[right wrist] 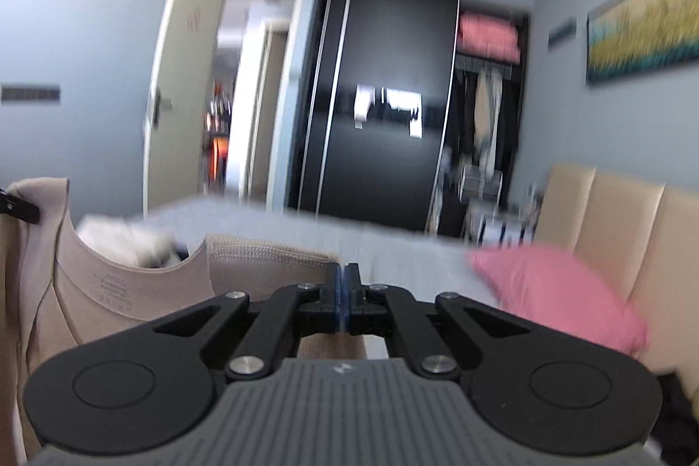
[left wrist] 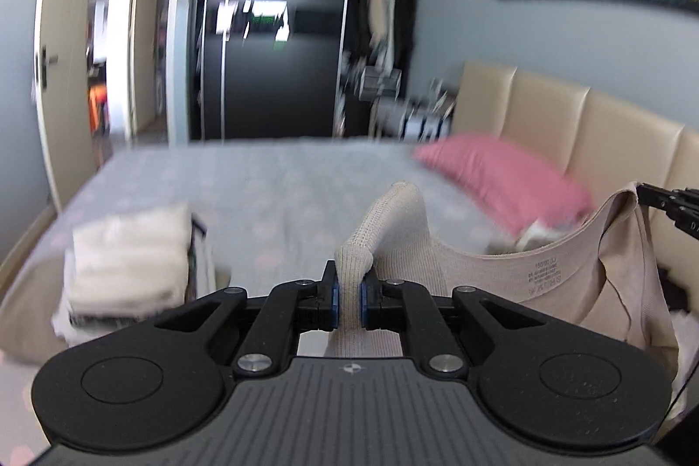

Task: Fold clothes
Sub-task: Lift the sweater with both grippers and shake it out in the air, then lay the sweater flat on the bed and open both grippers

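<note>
Beige ribbed fabric, a sleeveless top (left wrist: 555,274), hangs stretched in the air above the bed (left wrist: 271,195), held by a strap at each side. The left gripper (left wrist: 348,293) has its blue pads pressed onto one strap, which stands up between them. The right gripper (right wrist: 344,293) has its pads drawn together on the edge of the other strap, which runs off to its left. The neckline sags in a curve between the two grips, its printed label facing the cameras. Beyond the top, the middle of the grey bedspread lies bare. A stack of folded white clothes (left wrist: 126,260) sits near the bed's left edge, and a pink pillow (left wrist: 506,177) lies on the right against the padded cream headboard (left wrist: 568,121). Behind the bed's far edge stands a black wardrobe (left wrist: 275,20).
</note>
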The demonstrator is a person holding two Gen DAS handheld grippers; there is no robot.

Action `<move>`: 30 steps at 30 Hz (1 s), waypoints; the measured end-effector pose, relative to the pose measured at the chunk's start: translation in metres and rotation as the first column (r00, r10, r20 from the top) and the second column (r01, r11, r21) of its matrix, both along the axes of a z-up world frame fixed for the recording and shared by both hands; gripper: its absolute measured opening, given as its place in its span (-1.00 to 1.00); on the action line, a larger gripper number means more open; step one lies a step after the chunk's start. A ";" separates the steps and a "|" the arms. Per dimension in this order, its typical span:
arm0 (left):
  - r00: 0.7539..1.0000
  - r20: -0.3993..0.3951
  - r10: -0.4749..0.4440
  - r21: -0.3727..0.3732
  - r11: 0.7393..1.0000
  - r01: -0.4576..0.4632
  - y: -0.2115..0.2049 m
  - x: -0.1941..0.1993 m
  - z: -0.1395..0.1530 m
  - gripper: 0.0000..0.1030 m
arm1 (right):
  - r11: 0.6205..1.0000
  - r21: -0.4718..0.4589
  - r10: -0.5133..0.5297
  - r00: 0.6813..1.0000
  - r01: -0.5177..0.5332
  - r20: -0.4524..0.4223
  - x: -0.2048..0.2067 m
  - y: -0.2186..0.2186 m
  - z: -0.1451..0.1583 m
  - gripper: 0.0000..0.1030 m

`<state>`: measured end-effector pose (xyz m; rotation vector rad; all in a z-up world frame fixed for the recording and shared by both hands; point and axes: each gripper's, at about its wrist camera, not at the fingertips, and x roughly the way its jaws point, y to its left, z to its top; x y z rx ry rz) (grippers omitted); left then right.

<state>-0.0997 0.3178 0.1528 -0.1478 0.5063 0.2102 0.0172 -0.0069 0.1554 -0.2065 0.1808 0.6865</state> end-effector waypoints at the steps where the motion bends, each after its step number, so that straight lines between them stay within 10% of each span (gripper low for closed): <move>1: 1.000 -0.029 0.010 -0.012 1.000 -0.010 0.007 0.013 -0.014 -0.87 | 1.000 -0.021 -0.007 1.000 0.007 -0.030 0.014 0.009 -0.014 -0.97; 19: 0.954 -0.297 0.034 -0.100 0.993 -0.067 0.076 0.166 -0.194 -0.86 | 0.944 -0.330 -0.091 0.945 -0.018 -0.313 0.194 0.124 -0.203 -0.96; 25: 0.944 -0.327 0.041 -0.091 0.993 -0.075 0.078 0.176 -0.210 -0.75 | 0.931 -0.363 -0.111 0.924 -0.032 -0.366 0.214 0.137 -0.230 -0.94; 30: 0.944 -0.327 0.051 -0.084 0.993 -0.083 0.079 0.169 -0.201 -0.45 | 0.933 -0.359 -0.144 0.915 -0.001 -0.376 0.217 0.134 -0.225 -0.44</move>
